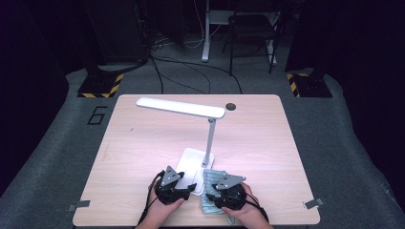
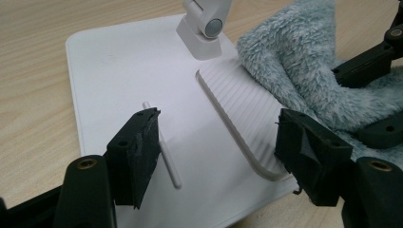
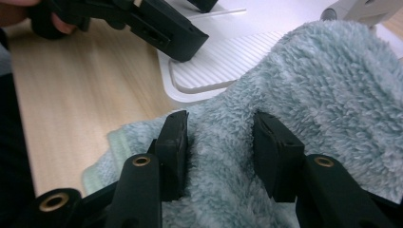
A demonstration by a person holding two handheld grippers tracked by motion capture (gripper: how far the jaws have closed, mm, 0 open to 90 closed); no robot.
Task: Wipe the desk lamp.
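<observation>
A fluffy pale blue cloth point(image 1: 210, 177) lies bunched at the near edge of the table, lapping onto the white lamp base point(image 1: 190, 162). My right gripper point(image 3: 225, 152) is shut on a raised fold of the cloth point(image 3: 328, 80), which fills the gap between its jaws. My left gripper point(image 2: 218, 152) hangs open just above the lamp base point(image 2: 123, 71), its jaws straddling the ribbed pad point(image 2: 247, 111) and a thin white ridge point(image 2: 164, 147). From above, the left gripper point(image 1: 190, 187) and right gripper point(image 1: 217, 191) sit side by side, each held in a hand.
The lamp's stem point(image 1: 210, 140) rises from the base to a long white head point(image 1: 181, 107) over the table's middle. A dark round hole point(image 1: 231, 106) marks the far table edge. Chairs, cables and stands fill the floor beyond.
</observation>
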